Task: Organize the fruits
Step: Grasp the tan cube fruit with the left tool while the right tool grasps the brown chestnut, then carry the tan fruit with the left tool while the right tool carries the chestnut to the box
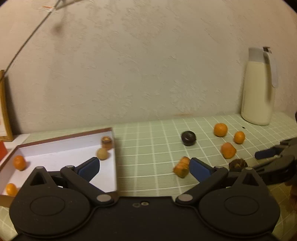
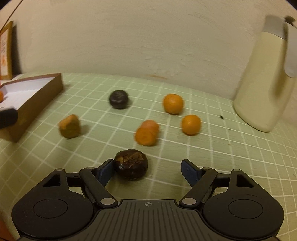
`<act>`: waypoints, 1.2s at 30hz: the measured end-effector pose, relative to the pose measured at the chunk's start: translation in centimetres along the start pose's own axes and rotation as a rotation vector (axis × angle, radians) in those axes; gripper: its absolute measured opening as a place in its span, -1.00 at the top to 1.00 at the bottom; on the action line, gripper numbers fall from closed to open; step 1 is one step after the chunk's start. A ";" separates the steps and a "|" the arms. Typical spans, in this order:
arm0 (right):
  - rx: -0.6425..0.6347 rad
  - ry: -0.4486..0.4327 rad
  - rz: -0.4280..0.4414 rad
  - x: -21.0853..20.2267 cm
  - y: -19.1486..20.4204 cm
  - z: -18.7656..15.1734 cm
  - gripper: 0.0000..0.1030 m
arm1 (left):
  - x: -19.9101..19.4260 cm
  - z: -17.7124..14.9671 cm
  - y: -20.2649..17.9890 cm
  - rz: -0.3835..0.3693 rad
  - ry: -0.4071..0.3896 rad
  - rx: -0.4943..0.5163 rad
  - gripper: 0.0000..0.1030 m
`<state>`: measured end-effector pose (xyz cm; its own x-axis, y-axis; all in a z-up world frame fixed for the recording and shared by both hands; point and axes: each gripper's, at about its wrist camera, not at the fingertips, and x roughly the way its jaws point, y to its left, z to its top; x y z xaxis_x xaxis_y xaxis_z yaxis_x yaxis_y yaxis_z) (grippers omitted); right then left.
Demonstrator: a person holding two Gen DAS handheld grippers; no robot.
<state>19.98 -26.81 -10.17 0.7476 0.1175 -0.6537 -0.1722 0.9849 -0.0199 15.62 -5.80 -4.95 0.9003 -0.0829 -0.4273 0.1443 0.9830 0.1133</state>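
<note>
Looking for writing, we find none we can read: a small tag (image 1: 48,8) on a wire near the wall and a framed card (image 2: 5,50) behind the box both carry marks too blurred to make out.

Taking the box (image 1: 55,140) as our landmark, we count four pieces inside it: two orange fruits (image 1: 19,162) along its far-left side, one pale round fruit (image 1: 102,153) and one brown cylindrical piece (image 1: 107,142) in its corner toward the loose fruit. Outside the box on the green checked table (image 2: 185,176) we count six: a blurred orange-brown piece (image 2: 70,126) nearest the box, a dark round fruit (image 2: 119,99) farther off, three orange fruits (image 2: 173,103) beyond that, and a dark brown fruit with a torn top (image 2: 131,165) nearest us. A cream jug (image 2: 263,83) stands farthest from the box, by the wall.

Our left tongs (image 1: 144,165) stand wide apart and empty, one finger over the box's edge, the other just beside the orange-brown piece. Our right tongs (image 2: 147,169) are apart too; the torn dark fruit lies between them, against the finger on the box's side and clear of the other.
</note>
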 end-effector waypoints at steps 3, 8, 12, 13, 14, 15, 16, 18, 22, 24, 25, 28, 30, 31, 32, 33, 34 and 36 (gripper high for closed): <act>0.025 -0.004 -0.013 0.1 -1.1 0.1 -0.27 | 1.1 -0.1 -1.3 -0.024 0.005 0.022 -0.86; 0.050 -0.005 -0.022 -0.1 -2.6 0.0 -0.18 | 3.4 -0.5 -3.2 -0.044 0.057 0.049 -0.63; 0.044 -0.010 -0.021 -0.4 -3.2 -0.2 -0.07 | 5.3 -1.2 -3.8 -0.057 0.111 0.042 -0.43; 0.046 -0.012 -0.017 -0.5 -3.4 -0.3 0.02 | 5.7 -1.3 -3.8 -0.063 0.121 0.036 -0.39; 0.047 -0.013 -0.012 -0.6 -3.5 -0.4 0.15 | 6.0 -1.3 -3.9 -0.066 0.126 0.033 -0.37; 0.046 -0.015 -0.006 -0.7 -3.6 -0.4 0.21 | 6.2 -1.4 -4.0 -0.067 0.126 0.034 -0.34; 0.042 -0.017 0.000 -0.8 -3.7 -0.5 0.25 | 6.3 -1.4 -4.2 -0.068 0.124 0.036 -0.30; 0.039 -0.019 0.000 -0.8 -3.6 -0.5 0.25 | 6.7 -1.4 -4.5 -0.068 0.120 0.040 -0.24; 0.044 -0.021 0.005 -0.8 -3.7 -0.6 0.25 | 7.3 -1.2 -4.8 -0.073 0.125 0.039 -0.04; 0.049 -0.020 0.005 -0.7 -3.7 -0.5 0.25 | 7.6 -1.1 -4.8 -0.071 0.132 0.034 0.03; 0.051 -0.020 0.004 -0.7 -3.7 -0.5 0.25 | 7.8 -1.0 -4.9 -0.072 0.137 0.035 0.12; 0.057 -0.019 0.002 -0.7 -3.7 -0.5 0.25 | 8.0 -0.8 -5.3 -0.084 0.148 0.044 0.41; 0.060 -0.021 -0.001 -0.7 -3.8 -0.5 0.25 | 8.0 -0.8 -5.6 -0.092 0.147 0.057 0.55; 0.060 -0.021 -0.002 -0.7 -3.8 -0.6 0.25 | 7.9 -0.9 -5.7 -0.094 0.146 0.065 0.62; 0.060 -0.022 -0.002 -0.7 -3.9 -0.6 0.25 | 7.8 -0.9 -5.8 -0.101 0.146 0.072 0.70; 0.061 -0.023 -0.003 -0.7 -3.8 -0.6 0.25 | 7.8 -0.9 -5.9 -0.107 0.148 0.075 0.73; 0.061 -0.024 -0.004 -0.6 -3.9 -0.6 0.25 | 7.7 -0.9 -6.0 -0.107 0.149 0.080 0.73; 0.061 -0.021 -0.004 -0.6 -3.9 -0.5 0.25 | 7.6 -0.9 -6.0 -0.108 0.151 0.084 0.73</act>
<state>19.86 -30.77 -10.12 0.7618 0.1151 -0.6375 -0.1299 0.9912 0.0237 21.20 -12.21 -9.68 0.8069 -0.1559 -0.5698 0.2764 0.9521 0.1310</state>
